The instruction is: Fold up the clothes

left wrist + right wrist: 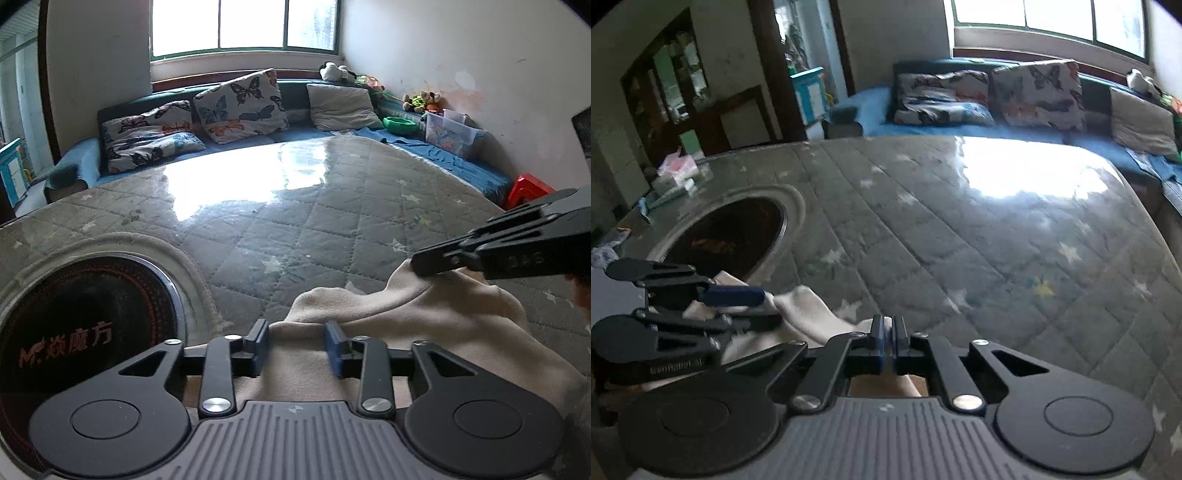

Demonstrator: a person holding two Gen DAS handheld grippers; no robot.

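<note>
Desk [295, 221]: quilted cover under glare.
Left tool [297, 345]: I see fingers apart over cream garment [424, 317].
Right tool [888, 341]: clamped on garment's edge; contact partly hidden.

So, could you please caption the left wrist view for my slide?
Left gripper open over a cream garment on the quilted table; right gripper pinches its edge.

Cream-beige garment [424, 317], plain, lower centre-right of left wrist view. Table cover [295, 229] grey-green, diamond-quilted, scattered pale stars, one yellowish star [1042, 288] right of centre in right wrist view. Round black panel [85, 325] lower left, orange-red lettering, silver ring. Gripper pads [334, 349] blue on black arms. Two cushions [240, 105] off-white with dark, blue and orange butterflies, upper centre. Blue sofa throw [454, 158]; green bowl [399, 124]; red stool [528, 190].
</note>
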